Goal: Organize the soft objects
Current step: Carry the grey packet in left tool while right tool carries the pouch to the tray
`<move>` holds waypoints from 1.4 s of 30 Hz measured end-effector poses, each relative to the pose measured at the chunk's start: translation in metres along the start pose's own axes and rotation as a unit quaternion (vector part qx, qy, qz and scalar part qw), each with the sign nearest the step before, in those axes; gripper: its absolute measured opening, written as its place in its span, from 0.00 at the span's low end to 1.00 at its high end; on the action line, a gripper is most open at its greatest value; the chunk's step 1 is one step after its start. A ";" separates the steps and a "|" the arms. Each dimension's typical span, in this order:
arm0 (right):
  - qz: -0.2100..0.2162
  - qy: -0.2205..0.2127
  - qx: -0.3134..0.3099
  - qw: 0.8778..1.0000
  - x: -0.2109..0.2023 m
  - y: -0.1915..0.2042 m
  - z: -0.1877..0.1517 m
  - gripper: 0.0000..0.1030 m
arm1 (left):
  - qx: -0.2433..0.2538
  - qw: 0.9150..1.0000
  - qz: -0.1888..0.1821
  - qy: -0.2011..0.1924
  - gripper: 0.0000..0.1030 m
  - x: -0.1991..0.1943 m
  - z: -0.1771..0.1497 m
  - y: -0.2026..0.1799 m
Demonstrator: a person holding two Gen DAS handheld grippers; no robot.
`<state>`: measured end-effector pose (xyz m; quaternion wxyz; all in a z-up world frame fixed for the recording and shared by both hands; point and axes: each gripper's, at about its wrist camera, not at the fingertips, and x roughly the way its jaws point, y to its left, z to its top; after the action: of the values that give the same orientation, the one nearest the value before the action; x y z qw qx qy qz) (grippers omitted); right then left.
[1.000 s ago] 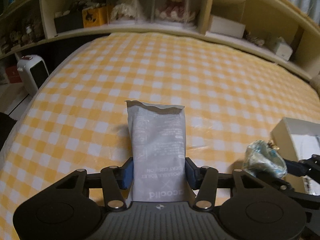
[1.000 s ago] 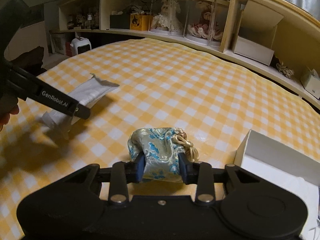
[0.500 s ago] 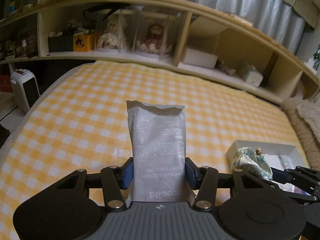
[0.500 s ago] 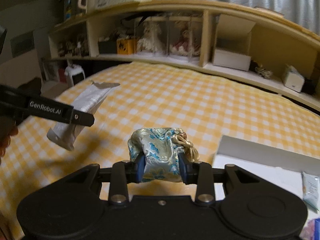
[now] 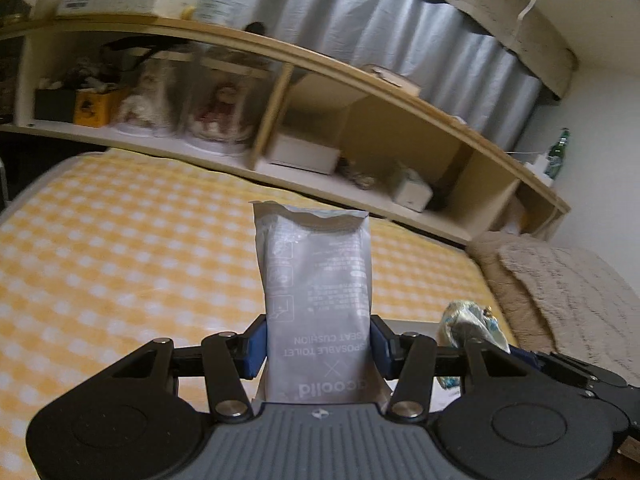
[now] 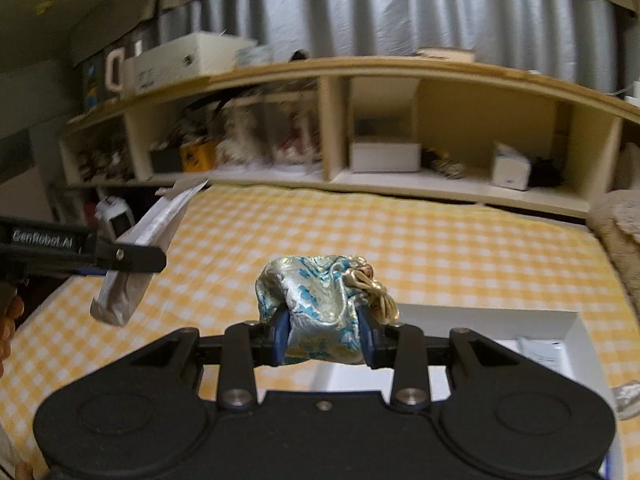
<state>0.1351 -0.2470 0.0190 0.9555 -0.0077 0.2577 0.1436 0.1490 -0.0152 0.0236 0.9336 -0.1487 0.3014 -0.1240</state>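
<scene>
The left gripper [image 5: 318,346] is clamped on a grey packet [image 5: 316,280]: its blue pads [image 5: 256,344] press the packet's long sides low down, so most of the packet stands out ahead of the fingers, flat face up, clear of the bed [image 5: 120,248]. The right gripper [image 6: 322,340] is closed on a brocade pouch [image 6: 316,292], the pads sunk into the cloth near its base, with the gold cord [image 6: 378,294] knotted at the pouch's right side and hanging free. From the right wrist view the packet [image 6: 152,232] juts up at a slant from the left gripper [image 6: 120,258], held in the air over the bed's left part.

A white box [image 6: 500,320] lies on the checked bed just ahead and to the right of the pouch; it already holds a small sachet [image 6: 540,350]. It looks like the place for both things.

To do the carry well, keep both grips firm and level. The packet is held near one end, so it may droop or swing; lower it lengthwise along the box. The pouch is soft and could slip, so bring it low over the box before letting go, and mind the cord does not snag the rim. Put one thing in at a time so the grippers do not collide above the box.
</scene>
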 end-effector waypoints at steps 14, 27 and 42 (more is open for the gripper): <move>-0.097 -0.025 0.094 0.991 -0.017 -0.092 -0.003 0.35 | -0.054 0.987 -0.137 0.059 0.51 0.079 -0.025 -0.089; -0.118 -0.004 0.153 0.981 0.008 -0.146 -0.020 0.35 | -0.084 0.971 -0.168 0.145 0.51 0.175 -0.073 -0.132; -0.084 0.047 0.148 0.984 0.050 -0.156 -0.031 0.35 | -0.006 0.991 -0.013 0.133 0.55 0.197 -0.093 -0.114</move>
<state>0.2049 -0.3862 -0.0416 0.9416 0.1057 0.3190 0.0224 0.2326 -0.2032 -0.1118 0.8826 -0.1402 0.4221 -0.1526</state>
